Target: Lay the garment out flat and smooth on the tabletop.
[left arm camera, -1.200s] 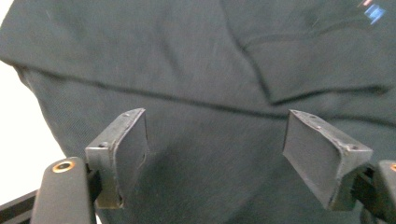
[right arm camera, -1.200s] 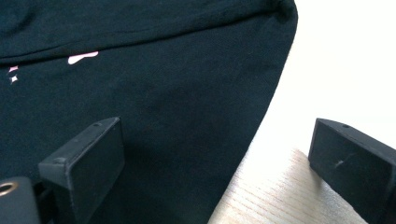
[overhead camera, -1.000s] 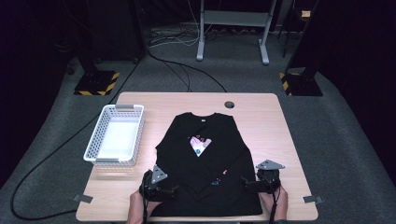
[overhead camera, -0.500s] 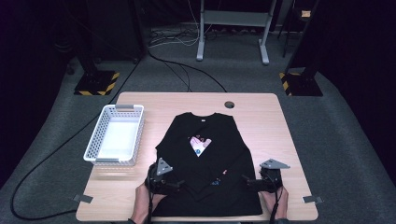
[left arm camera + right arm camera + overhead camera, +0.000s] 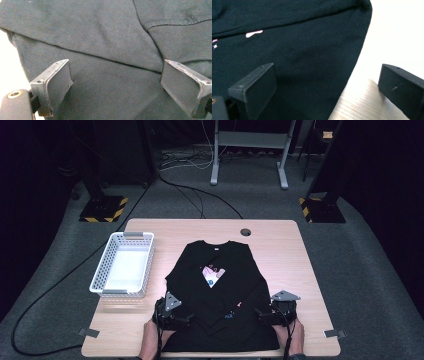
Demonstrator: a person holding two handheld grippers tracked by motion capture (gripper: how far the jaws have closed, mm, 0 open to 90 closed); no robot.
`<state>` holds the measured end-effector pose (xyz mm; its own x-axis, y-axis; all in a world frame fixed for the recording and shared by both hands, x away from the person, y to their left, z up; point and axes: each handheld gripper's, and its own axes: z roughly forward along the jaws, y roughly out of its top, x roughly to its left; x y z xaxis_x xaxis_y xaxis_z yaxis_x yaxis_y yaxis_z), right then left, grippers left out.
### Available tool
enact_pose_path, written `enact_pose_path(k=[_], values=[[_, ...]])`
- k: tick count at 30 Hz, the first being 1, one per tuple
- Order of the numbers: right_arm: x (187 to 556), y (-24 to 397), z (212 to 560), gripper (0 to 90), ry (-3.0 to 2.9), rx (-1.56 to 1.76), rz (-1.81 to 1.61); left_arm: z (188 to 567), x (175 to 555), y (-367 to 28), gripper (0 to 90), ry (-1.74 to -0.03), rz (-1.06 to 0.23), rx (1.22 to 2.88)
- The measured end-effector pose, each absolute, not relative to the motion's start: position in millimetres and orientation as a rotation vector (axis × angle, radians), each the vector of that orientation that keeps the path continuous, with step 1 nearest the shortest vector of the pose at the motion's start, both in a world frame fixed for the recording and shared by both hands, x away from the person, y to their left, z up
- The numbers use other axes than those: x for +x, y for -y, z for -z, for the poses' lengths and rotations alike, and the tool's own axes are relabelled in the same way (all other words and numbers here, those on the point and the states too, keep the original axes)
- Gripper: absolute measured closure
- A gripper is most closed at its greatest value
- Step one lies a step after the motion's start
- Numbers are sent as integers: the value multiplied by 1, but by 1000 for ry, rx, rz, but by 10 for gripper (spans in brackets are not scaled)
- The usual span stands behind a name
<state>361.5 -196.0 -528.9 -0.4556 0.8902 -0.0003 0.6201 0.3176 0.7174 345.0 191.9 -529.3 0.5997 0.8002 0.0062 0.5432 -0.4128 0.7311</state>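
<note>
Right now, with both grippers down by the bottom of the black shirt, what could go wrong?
1. The black long-sleeved shirt has its sleeves folded across the front; a bite by the left gripper, whose open jaws have just been widening, might catch one layer and undo the fold.
2. The right gripper straddles the shirt's edge over the light wooden table, so it may grab little cloth.
3. An uneven lift could skew the shirt.

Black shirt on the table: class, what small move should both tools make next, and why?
Probably lower and close both tools on the shirt's bottom corners, to fold it upward. The left tool has just been opening and nothing is pinched; the right tool stands open astride the shirt's edge. The sleeves already lie folded inward.
</note>
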Motion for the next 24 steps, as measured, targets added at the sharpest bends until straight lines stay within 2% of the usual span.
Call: enact_pose_path(k=[24], values=[[369, 162, 529, 10, -2213, 1325, -930, 530, 344, -226, 100, -1102, -483, 2104]])
